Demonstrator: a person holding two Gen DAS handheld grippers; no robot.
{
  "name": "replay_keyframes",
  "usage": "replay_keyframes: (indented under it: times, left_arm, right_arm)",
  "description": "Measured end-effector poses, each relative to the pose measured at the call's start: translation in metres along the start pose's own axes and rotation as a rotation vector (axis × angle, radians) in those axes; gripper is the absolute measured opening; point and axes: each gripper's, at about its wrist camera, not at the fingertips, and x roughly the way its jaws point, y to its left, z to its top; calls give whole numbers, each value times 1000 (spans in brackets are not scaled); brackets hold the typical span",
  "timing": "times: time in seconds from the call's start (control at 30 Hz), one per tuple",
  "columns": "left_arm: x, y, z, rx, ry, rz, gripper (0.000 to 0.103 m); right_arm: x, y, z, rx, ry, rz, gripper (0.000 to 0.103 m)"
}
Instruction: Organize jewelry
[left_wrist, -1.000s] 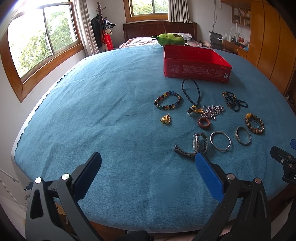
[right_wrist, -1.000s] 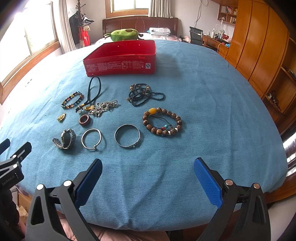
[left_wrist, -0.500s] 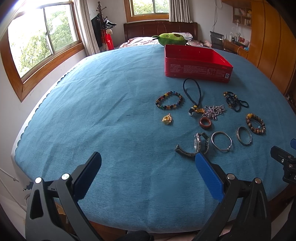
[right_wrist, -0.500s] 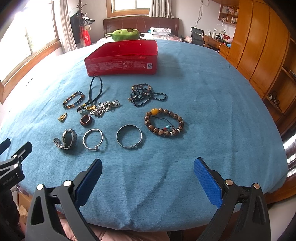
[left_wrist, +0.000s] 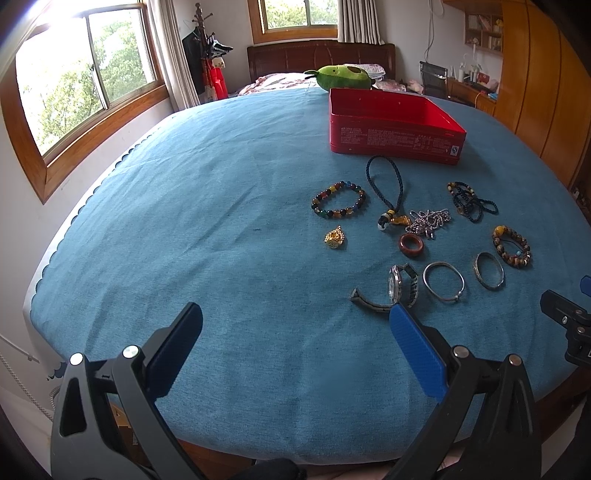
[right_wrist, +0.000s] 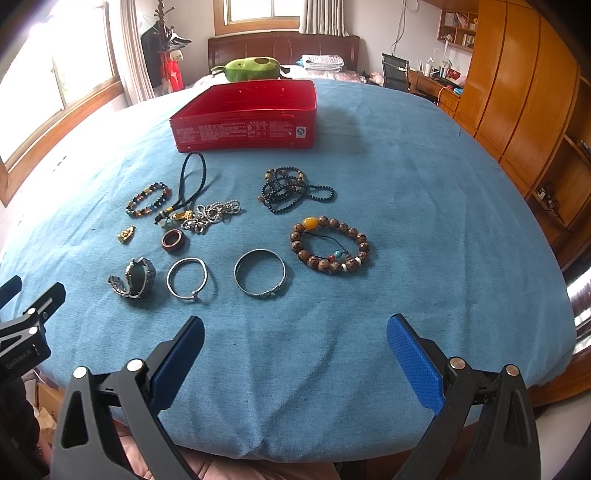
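Observation:
Jewelry lies spread on a blue cloth: a wooden bead bracelet (right_wrist: 330, 245), two silver bangles (right_wrist: 260, 273) (right_wrist: 187, 278), a watch (right_wrist: 135, 277), a brown ring (right_wrist: 173, 240), a gold charm (right_wrist: 126, 234), a colourful bead bracelet (right_wrist: 148, 199), a dark cord pendant (right_wrist: 190, 182), a silver chain (right_wrist: 212, 214) and black beads (right_wrist: 291, 190). An open red tin (right_wrist: 246, 117) stands behind them. My right gripper (right_wrist: 295, 341) is open and empty, near the front edge. My left gripper (left_wrist: 295, 338) is open and empty, left of the watch (left_wrist: 400, 286); the tin (left_wrist: 393, 127) is far ahead.
A green avocado plush (right_wrist: 251, 68) lies behind the tin. The blue-covered table (left_wrist: 184, 221) drops off at its front edge near both grippers. Windows are on the left, wooden cabinets (right_wrist: 517, 92) on the right.
Both views have shifted slightly; the jewelry sits a little lower and to the right in frame. Both grippers stay open and empty. No jewelry has moved.

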Motion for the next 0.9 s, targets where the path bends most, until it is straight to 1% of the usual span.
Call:
replay_keyframes:
  times: [0.23,0.3,0.37,0.47,0.57,0.67,0.8,0.9]
  left_arm:
    - [3,6,-1,3,9,3,100]
    - [3,-4,2,7,13,4,100]
    - [4,-4,3,9,14,-1,100]
    - [6,3,5,-11,14,-48,100]
    - [11,19,11,-56,30,-85,100]
    - [20,37,19,-123,55,-101,100]
    - [40,58,33,-224,104,-147,100]
    - [54,59,46,-227,127,-172,99]
  right_arm:
    - [1,3,0,1,2,4,99]
    - [3,1,3,1,4,10,99]
    - [4,0,4,2,2,16,99]
    - [5,-6,7,8,-9,23,99]
    - [6,-13,13,14,-21,33,99]
    - [11,-21,21,25,-15,78,99]
    - [23,-30,36,30,15,153,99]
    - [31,-36,50,37,29,229,99]
